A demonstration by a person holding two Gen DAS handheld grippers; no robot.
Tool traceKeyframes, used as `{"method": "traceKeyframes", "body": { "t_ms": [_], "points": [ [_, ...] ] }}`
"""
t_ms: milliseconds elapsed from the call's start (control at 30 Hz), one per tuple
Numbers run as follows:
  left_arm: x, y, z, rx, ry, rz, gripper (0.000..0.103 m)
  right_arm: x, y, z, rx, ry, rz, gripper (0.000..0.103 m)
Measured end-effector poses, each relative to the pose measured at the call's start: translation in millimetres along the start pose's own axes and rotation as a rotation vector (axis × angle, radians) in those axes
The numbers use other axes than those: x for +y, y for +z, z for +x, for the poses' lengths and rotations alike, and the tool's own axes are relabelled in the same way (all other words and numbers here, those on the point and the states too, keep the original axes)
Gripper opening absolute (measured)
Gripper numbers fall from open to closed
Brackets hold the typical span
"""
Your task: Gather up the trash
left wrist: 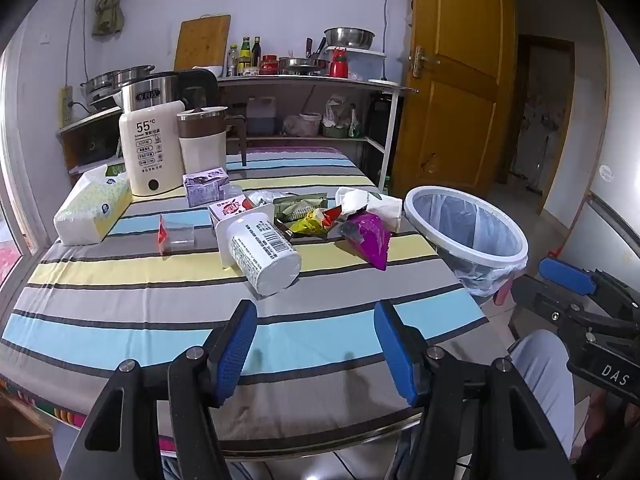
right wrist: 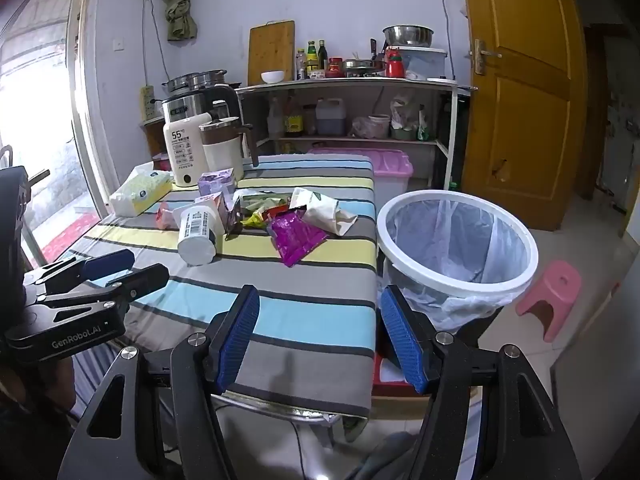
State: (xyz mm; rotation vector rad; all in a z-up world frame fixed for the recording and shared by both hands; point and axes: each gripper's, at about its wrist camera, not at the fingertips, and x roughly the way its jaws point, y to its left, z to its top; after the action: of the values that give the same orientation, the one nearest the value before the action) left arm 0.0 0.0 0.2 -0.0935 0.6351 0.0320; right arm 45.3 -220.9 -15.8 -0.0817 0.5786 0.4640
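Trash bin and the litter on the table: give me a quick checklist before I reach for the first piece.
1. Left claw open, nothing between its blue pads: ok.
2. Right claw open and holding nothing: ok.
3. Trash bin upright beside the table's right edge, liner fitted, mouth unobstructed: ok.
4. Nearest piece, the white cup, lies on its side, clear of the claws, open path over the striped tablecloth: ok.
5. Purple wrapper lies flat and unpinned, closest litter to the bin: ok.
6. Whether the cup or the small cartons are empty: cannot tell.
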Motion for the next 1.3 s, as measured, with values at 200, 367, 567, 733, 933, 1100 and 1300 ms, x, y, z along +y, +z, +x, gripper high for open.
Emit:
{"method": "traceKeyframes", "body": {
  "t_ms": [200,367,567,733,933,1100,1300],
  "points": [
    [5.3,2.3,-0.2,-0.009,-0.001,-0.003,0.061,0.5,1.3,-0.6,0.0,0.004,0.005,0.064],
    [1.0,1.5,-3.5,-0.021,-0.001,-0.003,0.061,1.0,2.4,0.7,0.0,0.005,0.003,0.064],
    [2.5,0.1,-7.4,-0.031,-0.008,0.0,0.061,3.7,2.8,-1.2,-0.002,0.004,-0.002,0.064],
    [0.0,0.3,-8.2,-0.032,-0.009,0.005,0.061,4.6,4.3,-2.6,-0.003,0.004,-0.004,0.064],
    [1.9,-0.4,-9.2,-0.034,-0.011,-0.002,0.061,4.9,4.1,-2.1,-0.003,0.003,-0.005,0.064],
    [-0.2,0.8,-8.6,-0.031,-0.015,0.0,0.061,5.0,4.1,-1.8,-0.003,0.004,-0.007,0.064],
    [0.5,0.1,-8.9,-0.032,-0.016,-0.002,0.061,7.1,3.7,-2.3,-0.003,0.003,-0.008,0.064]
  ]
}}
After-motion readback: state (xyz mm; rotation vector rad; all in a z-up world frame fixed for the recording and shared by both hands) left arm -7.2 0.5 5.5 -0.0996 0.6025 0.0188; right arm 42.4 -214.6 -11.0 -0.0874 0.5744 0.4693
